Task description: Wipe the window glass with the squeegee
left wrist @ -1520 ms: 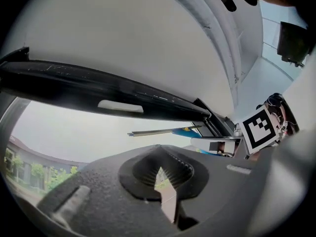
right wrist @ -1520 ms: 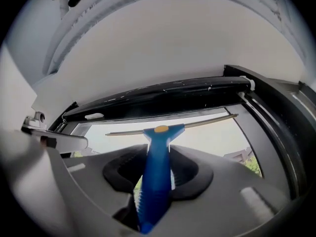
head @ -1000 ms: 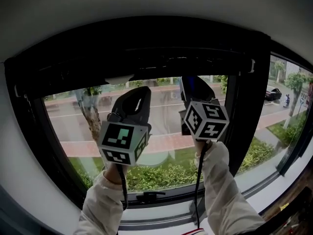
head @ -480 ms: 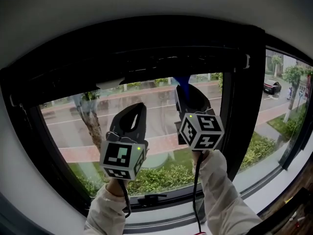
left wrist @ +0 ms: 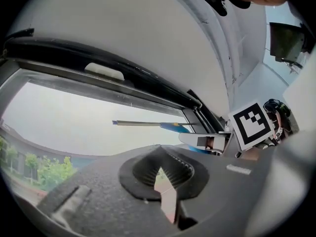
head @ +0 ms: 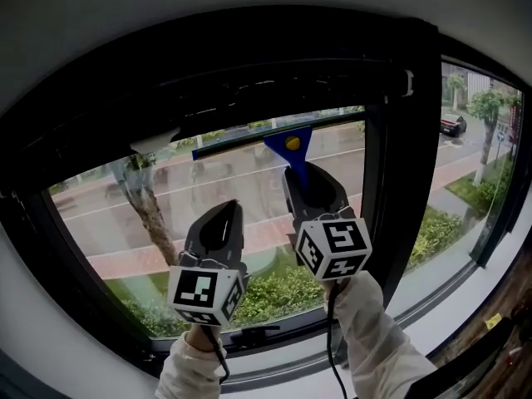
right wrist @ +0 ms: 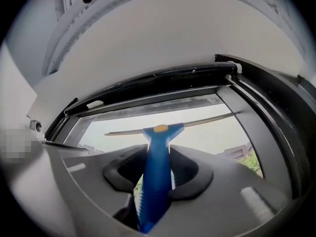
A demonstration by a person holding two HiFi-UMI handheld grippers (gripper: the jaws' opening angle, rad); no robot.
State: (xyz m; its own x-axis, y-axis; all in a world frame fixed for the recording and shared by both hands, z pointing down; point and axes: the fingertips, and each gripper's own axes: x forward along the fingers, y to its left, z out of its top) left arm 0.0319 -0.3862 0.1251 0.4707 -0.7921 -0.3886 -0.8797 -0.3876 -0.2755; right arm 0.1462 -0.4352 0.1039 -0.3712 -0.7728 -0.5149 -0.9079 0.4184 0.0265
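Blue squeegee (head: 293,151) with a yellow dot up at the head — easily the brightest thing here. The left gripper (head: 229,211) and right gripper (head: 301,179) are both matte dark grey, each with a white cube printed in black square markers. Window frame (head: 401,181) is black and the wall (head: 125,7) pale grey-white. Sleeves (head: 376,339) are cream. Outside — green shrubs (head: 274,293), reddish-pink pavement (head: 125,260).

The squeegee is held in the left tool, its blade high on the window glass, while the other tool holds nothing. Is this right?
Not quite. The squeegee is held in the right tool, not the left; the right gripper view shows its blue handle clamped between those jaws. Its blade is high on the window glass, and the left tool holds nothing.
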